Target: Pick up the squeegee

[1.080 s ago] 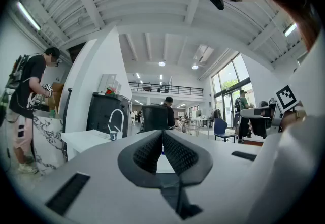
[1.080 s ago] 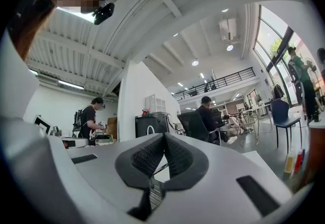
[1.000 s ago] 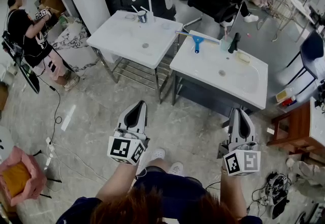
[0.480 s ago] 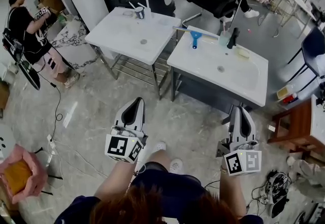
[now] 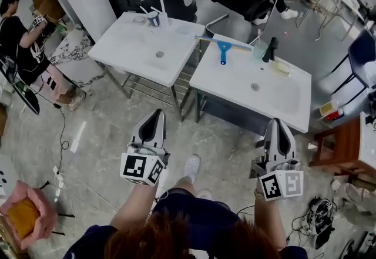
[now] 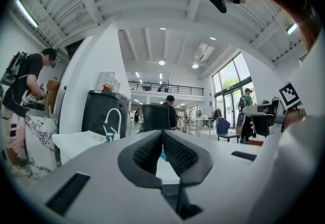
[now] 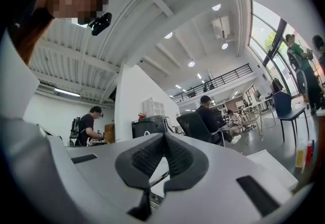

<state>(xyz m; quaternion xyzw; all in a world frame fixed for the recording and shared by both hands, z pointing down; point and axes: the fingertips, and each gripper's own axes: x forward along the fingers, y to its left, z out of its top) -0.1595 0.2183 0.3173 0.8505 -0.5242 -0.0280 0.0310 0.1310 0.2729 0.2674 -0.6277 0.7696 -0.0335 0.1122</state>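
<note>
Blue-handled squeegee with pale blade (image 5: 222, 47): lying upper centre of frame, apparently resting on the back rim of the right white rectangular basin (image 5: 235, 84). Left gripper (image 5: 157, 114) and right gripper (image 5: 277, 123): hovering lower down, well short of it, jaws pressing together, carrying nothing.

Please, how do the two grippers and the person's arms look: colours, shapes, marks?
The left gripper and right gripper are light grey wedges narrowing to a tip, each with a dark opening on top. Each carries a cube with black-and-white square markers. The pads are dark and ribbed. The person's sleeve is dark blue.
</note>
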